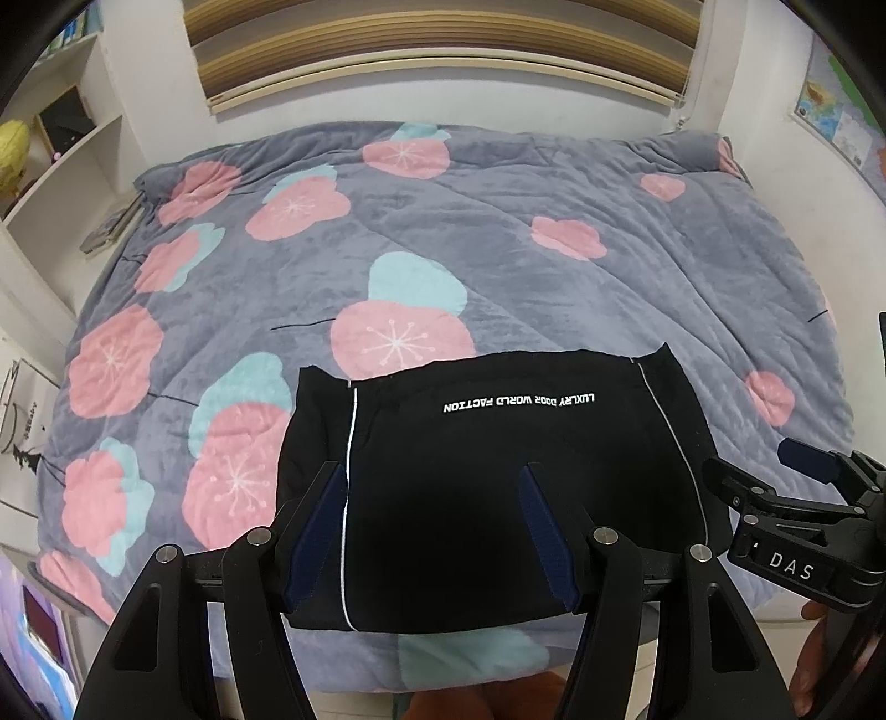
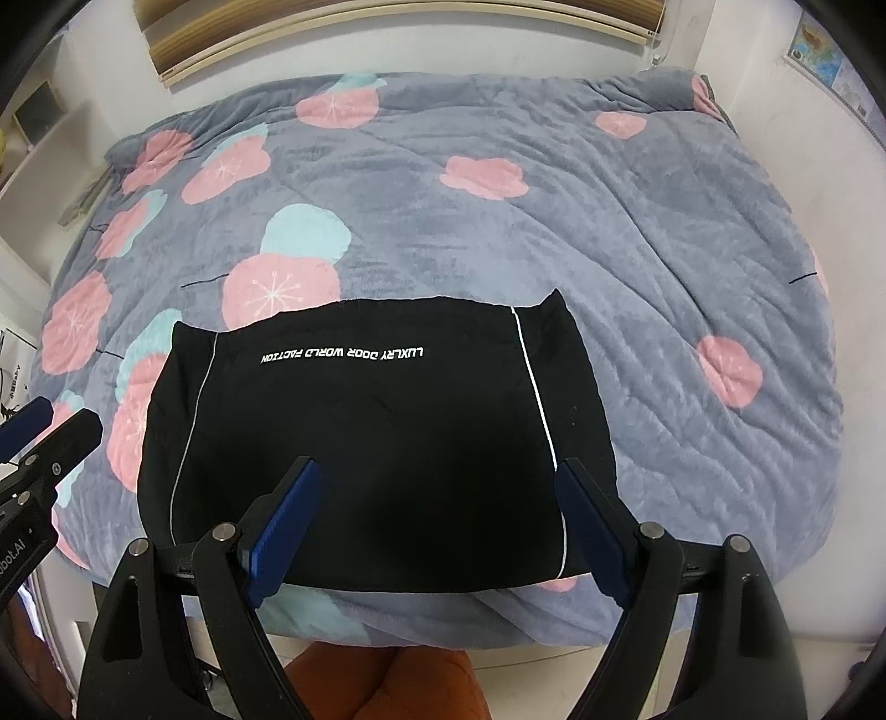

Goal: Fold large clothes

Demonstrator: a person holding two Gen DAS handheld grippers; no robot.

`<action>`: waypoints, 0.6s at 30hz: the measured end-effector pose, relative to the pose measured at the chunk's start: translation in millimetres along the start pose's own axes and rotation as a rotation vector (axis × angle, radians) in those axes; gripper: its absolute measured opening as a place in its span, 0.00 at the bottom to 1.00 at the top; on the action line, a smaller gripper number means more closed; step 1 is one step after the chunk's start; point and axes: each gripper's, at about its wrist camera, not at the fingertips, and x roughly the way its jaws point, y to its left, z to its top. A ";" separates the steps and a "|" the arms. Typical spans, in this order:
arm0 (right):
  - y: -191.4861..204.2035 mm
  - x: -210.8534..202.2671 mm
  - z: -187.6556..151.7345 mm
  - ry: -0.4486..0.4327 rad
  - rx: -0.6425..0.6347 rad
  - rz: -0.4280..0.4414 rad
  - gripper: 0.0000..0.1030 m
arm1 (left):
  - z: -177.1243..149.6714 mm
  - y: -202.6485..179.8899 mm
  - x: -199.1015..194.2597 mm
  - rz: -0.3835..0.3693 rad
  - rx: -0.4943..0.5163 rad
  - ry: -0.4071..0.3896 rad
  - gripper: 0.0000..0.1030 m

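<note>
A black garment (image 1: 487,471) (image 2: 376,432), folded into a compact rectangle with white piping and upside-down white lettering, lies flat near the front edge of the bed. My left gripper (image 1: 434,476) hovers over its left part, jaws open, blue pads apart with nothing between them. My right gripper (image 2: 437,471) hovers over its right part, also open and empty. The right gripper (image 1: 803,498) shows at the right edge of the left wrist view. The left gripper (image 2: 39,437) shows at the left edge of the right wrist view.
A grey quilt (image 1: 498,232) (image 2: 637,221) with pink and teal flowers covers the bed. White shelves (image 1: 66,166) stand to the left, a window blind (image 1: 443,50) hangs behind the bed, and a map (image 1: 836,105) hangs on the right wall. Orange fabric (image 2: 398,687) shows below the bed's front edge.
</note>
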 end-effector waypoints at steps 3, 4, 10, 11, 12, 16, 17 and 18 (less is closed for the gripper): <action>-0.4 1.8 0.0 0.005 0.000 0.002 0.84 | -1.2 -1.8 -0.6 0.004 0.000 0.000 0.64; -0.4 2.3 -0.1 0.007 0.001 0.003 0.84 | -1.2 -1.8 -1.0 0.004 -0.006 -0.003 0.64; -0.9 4.1 -0.6 0.013 0.005 0.006 0.84 | -0.1 -0.7 2.8 0.014 -0.011 0.001 0.64; -0.3 4.4 -1.0 0.014 0.006 0.007 0.84 | 0.0 -0.8 3.2 0.013 -0.012 0.002 0.64; 0.3 4.8 -1.3 0.015 0.007 0.007 0.84 | 0.2 -0.5 3.8 0.011 -0.013 0.005 0.64; 1.2 5.1 -1.6 0.016 0.007 0.008 0.84 | 0.5 -1.2 4.9 0.019 -0.007 0.007 0.64; 2.0 5.4 -2.3 0.017 0.007 0.008 0.84 | 0.3 -1.3 4.7 0.021 -0.006 0.006 0.64; 3.2 5.8 -3.1 0.017 0.007 0.007 0.84 | 0.1 -1.6 4.7 0.022 -0.007 0.005 0.64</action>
